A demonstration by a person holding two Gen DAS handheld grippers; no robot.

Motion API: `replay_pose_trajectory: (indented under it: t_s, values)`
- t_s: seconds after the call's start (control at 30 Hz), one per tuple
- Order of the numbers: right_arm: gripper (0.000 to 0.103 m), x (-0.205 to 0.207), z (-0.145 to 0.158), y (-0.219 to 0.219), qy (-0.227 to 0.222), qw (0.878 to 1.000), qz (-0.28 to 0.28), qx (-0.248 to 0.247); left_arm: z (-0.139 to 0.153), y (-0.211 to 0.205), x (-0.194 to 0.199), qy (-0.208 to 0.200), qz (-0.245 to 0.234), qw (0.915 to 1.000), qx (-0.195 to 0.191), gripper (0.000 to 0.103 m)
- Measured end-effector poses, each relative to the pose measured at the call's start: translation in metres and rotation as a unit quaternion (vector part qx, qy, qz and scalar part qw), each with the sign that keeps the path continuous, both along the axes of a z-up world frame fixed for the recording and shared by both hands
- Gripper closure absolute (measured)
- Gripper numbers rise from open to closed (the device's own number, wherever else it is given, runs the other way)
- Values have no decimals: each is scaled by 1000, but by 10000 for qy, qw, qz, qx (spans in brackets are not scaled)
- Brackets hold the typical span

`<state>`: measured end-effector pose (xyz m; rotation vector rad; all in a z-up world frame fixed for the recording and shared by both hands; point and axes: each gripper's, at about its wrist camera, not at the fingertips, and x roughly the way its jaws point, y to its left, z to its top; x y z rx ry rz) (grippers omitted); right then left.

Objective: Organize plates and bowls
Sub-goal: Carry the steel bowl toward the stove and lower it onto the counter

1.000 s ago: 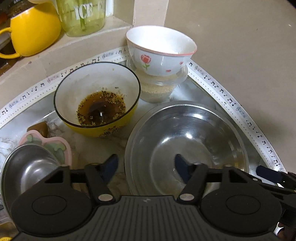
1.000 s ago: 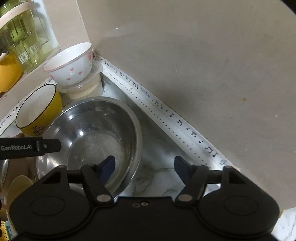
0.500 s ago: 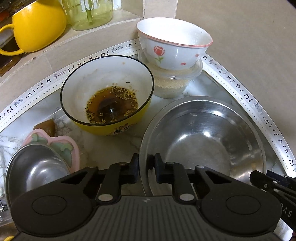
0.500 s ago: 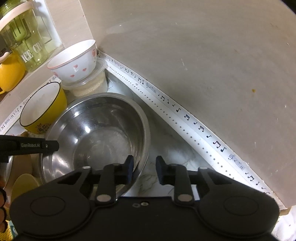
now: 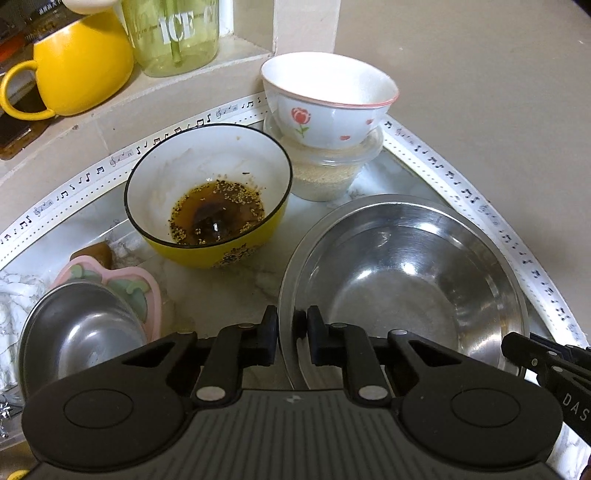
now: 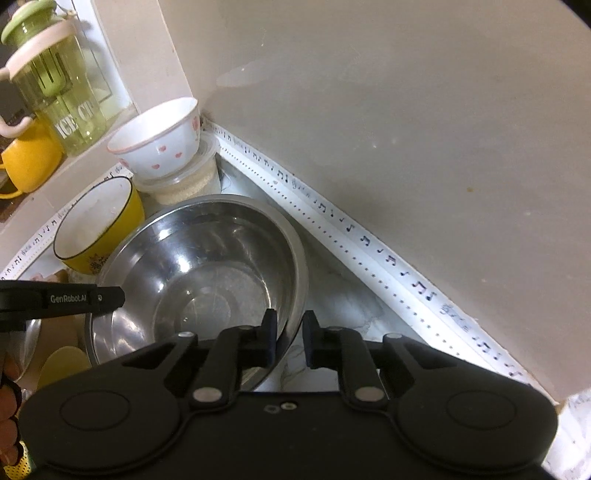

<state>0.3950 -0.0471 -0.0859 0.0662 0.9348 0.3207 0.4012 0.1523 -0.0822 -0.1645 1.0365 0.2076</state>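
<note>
A large steel bowl (image 5: 402, 280) sits on the marble counter in a corner; it also shows in the right wrist view (image 6: 207, 273). My left gripper (image 5: 291, 334) is shut on its near left rim. My right gripper (image 6: 289, 334) is shut on its near right rim. A yellow bowl (image 5: 207, 214) with brown sauce and sesame stands behind it to the left, and shows in the right wrist view (image 6: 99, 229). A white flowered bowl (image 5: 328, 99) sits on a lidded plastic tub (image 5: 332, 170) at the back.
A small steel bowl (image 5: 81, 332) and a pink strawberry dish (image 5: 125, 284) lie at the left. A yellow mug (image 5: 74, 66) and a green bottle (image 5: 173, 33) stand on the ledge. Beige walls (image 6: 406, 129) with music-note tape (image 6: 369, 243) close the corner.
Both grippers went from open to shut on the large steel bowl's rim, one on each side. The views have shifted slightly since.
</note>
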Motion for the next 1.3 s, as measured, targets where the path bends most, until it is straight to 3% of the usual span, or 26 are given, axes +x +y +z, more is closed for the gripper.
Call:
replay_pose_trajectory:
  t_s: [0.8, 1.3]
  values:
    - [89, -107, 73, -68, -537, 9979, -300, 177, 83, -61, -113, -494, -840, 9951, -146, 87]
    - [90, -189, 95, -135, -660, 9932, -903, 326, 104, -127, -177, -637, -1782, 9812, -369, 87]
